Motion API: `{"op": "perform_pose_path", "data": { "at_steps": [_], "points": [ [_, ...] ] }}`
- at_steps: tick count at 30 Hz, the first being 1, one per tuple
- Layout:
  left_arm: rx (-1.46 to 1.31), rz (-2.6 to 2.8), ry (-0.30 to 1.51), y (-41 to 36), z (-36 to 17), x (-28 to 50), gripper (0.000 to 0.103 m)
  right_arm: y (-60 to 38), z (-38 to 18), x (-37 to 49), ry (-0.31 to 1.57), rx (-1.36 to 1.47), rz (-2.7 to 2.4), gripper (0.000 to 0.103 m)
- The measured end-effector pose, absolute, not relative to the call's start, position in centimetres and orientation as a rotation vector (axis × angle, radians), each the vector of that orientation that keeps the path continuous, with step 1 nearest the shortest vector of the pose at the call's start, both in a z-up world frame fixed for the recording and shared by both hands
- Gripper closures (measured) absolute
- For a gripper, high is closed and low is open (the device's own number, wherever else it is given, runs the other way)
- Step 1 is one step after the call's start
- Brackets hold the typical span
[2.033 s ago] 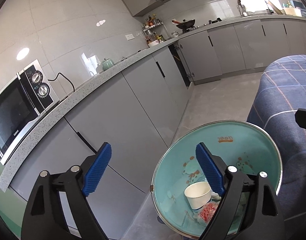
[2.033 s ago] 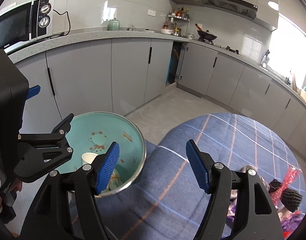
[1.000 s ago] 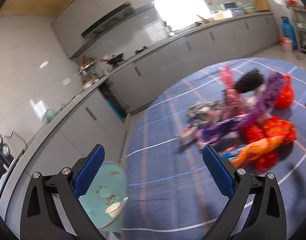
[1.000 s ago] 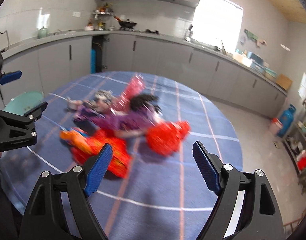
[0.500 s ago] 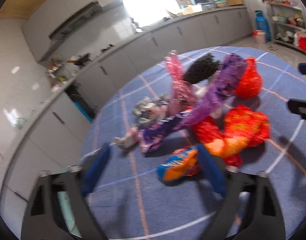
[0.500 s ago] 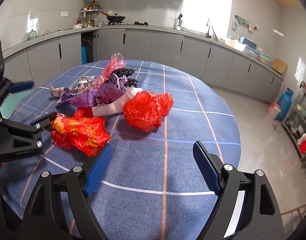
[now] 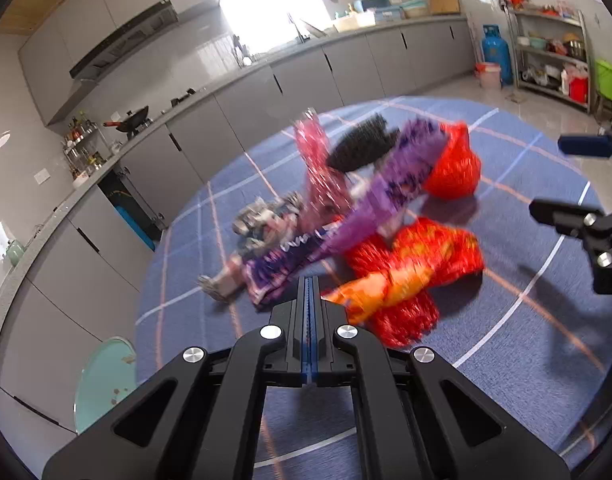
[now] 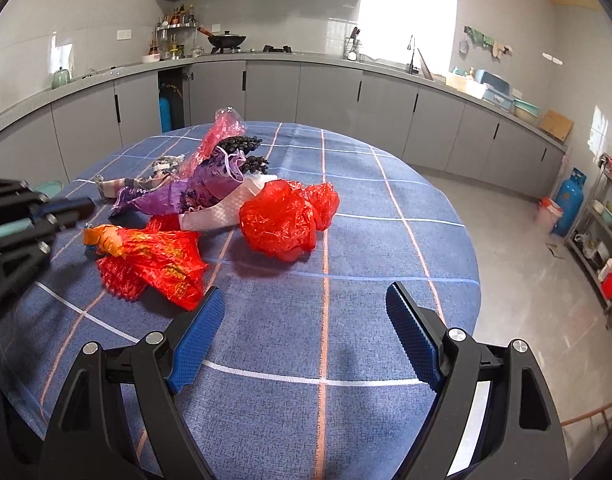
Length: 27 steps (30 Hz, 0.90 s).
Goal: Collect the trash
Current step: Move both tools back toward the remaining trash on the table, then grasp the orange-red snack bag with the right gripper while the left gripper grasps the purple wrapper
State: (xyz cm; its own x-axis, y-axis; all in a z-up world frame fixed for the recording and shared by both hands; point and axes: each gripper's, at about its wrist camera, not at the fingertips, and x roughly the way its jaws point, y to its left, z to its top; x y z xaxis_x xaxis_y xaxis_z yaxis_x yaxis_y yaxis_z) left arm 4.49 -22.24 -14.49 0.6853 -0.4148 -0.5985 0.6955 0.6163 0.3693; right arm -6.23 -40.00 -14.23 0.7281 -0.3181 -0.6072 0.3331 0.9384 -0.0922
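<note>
Trash lies in a loose heap near the middle of a round table covered with a blue checked cloth. In the left wrist view, which is motion-blurred, the heap reads as an orange-and-red wrapper nearest the camera, a purple wrapper running diagonally behind it, a crumpled red plastic bag to the right, a pink translucent wrapper standing up, a black bristly clump at the back and a small grey crumpled scrap on the left. The left gripper has just been closing and its jaws now meet flat against each other with nothing between them, their tips just short of the orange wrapper's near end; whether they touch it cannot be told. A teal bin sits low beside the table edge at lower left, and the right gripper's fingers show at the right border. In the right wrist view the picture is sharp: the red plastic bag sits in the centre, the orange-and-red wrapper to its left, the purple wrapper and pink wrapper behind. The right gripper hangs above bare cloth on the near side of the heap, jaws spread wide and empty. The left gripper enters from the left edge, clenched, pointing at the orange wrapper's end.
</note>
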Motion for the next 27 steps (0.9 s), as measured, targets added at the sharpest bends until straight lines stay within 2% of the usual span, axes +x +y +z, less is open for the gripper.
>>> {"op": "perform_pose_path", "data": {
  "at_steps": [5,7,8,9,16,21,22,23,24,26,27],
  "points": [
    [0.616,-0.619,0.446,-21.2,-13.3,5.1,0.102,-40.6,-14.0,-6.3,0.657,0.040,-0.372,0.021],
    [0.607,-0.587,0.434,-20.8,-13.1,5.3,0.087,-40.5,-13.9,-6.0,0.660,0.049,-0.361,0.017],
    [0.594,-0.561,0.440,-20.7,-13.0,5.8,0.050,-40.3,-13.8,-5.8,0.660,0.053,-0.345,0.016],
    [0.578,-0.530,0.432,-20.4,-12.9,6.0,0.020,-39.8,-13.6,-5.6,0.652,0.052,-0.319,0.016],
    [0.549,-0.400,0.471,-18.3,-13.7,8.2,0.020,-36.2,-12.8,-2.5,0.621,0.016,-0.190,0.016],
    [0.538,-0.378,0.485,-16.9,-13.7,8.8,0.017,-34.4,-14.1,-0.2,0.685,0.006,-0.098,0.016],
    [0.532,-0.378,0.487,-16.7,-13.6,8.9,0.016,-34.2,-14.4,0.1,0.707,0.005,-0.081,0.020],
    [0.528,-0.375,0.488,-16.5,-13.6,9.1,0.015,-34.0,-14.6,0.3,0.721,0.007,-0.068,0.029],
    [0.523,-0.368,0.491,-16.4,-13.6,9.3,0.013,-33.9,-14.9,0.4,0.737,0.007,-0.055,0.040],
    [0.515,-0.369,0.501,-16.1,-13.7,9.7,0.013,-33.7,-15.2,0.7,0.765,0.002,-0.043,0.070],
    [0.514,-0.369,0.504,-16.0,-13.7,9.8,0.013,-33.6,-15.2,0.7,0.769,0.006,-0.029,0.071]
  ]
}}
